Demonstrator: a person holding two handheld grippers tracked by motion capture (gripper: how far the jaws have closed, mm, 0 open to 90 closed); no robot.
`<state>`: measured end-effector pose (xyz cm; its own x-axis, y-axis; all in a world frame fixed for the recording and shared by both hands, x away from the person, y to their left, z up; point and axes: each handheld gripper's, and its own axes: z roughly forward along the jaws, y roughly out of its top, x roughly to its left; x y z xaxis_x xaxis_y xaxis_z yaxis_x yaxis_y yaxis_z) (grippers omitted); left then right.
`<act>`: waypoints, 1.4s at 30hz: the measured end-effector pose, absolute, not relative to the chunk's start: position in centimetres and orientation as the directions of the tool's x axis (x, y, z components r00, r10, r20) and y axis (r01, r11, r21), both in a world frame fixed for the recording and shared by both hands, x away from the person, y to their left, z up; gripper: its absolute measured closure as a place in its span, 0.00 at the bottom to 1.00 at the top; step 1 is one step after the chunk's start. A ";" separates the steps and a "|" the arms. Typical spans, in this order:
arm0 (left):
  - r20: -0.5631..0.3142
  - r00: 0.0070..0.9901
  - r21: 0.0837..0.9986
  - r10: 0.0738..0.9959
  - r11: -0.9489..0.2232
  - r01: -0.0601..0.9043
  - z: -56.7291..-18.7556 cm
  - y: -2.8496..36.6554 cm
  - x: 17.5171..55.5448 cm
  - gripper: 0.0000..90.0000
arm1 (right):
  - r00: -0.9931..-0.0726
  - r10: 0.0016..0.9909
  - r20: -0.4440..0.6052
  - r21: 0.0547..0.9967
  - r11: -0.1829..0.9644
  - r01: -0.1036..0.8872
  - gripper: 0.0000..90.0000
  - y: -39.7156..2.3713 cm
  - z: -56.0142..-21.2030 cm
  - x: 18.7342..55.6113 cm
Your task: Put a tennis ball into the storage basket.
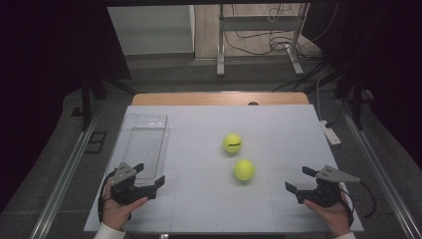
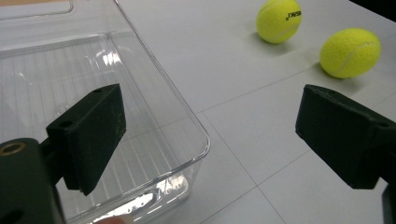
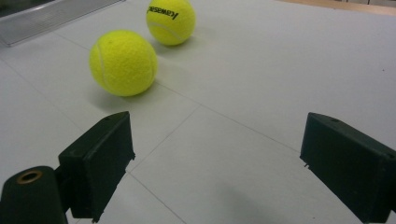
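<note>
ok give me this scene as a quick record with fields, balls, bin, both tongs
surface: white table
near tennis ball: bare table, closer to the right tongs
far tennis ball: black print on it, apart from the near one
clear plastic bin: left side of table, nothing in it
left tongs: open, holding nothing, beside the bin's near end
right tongs: open, holding nothing, short of the near ball
balls in bin: none
</note>
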<state>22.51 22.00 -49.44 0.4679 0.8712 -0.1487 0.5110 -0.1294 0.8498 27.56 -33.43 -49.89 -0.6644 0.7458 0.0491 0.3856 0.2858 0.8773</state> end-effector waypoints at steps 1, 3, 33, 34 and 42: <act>-0.151 0.467 0.849 0.871 -0.127 0.513 -49.5 22.0 22.5 0.11 | -0.664 0.747 0.044 0.878 0.288 0.383 0.11 -33.4 -49.8 27.5; -0.156 0.467 0.848 0.870 -0.125 0.516 -49.5 22.0 22.6 0.11 | -0.659 0.751 0.040 0.880 0.287 0.379 0.11 -33.4 -49.7 27.3; -0.143 0.486 0.846 0.862 -0.148 0.513 -48.2 21.1 23.2 0.11 | -0.655 0.754 0.045 0.881 0.279 0.381 0.12 -33.6 -49.7 27.4; -0.137 0.500 0.847 0.855 -0.160 0.507 -48.0 20.8 23.3 0.11 | -0.655 0.754 0.047 0.882 0.276 0.381 0.12 -33.6 -49.7 27.4; -0.135 0.525 0.852 0.840 -0.171 0.494 -47.4 20.0 23.4 0.11 | -0.656 0.754 0.046 0.882 0.278 0.381 0.12 -33.6 -49.7 27.4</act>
<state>23.43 20.00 -47.44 0.5247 0.8404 -0.1354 0.4943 -0.1713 0.8523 27.38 -33.59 -49.72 -0.6557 0.7536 0.0461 0.3813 0.2779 0.8817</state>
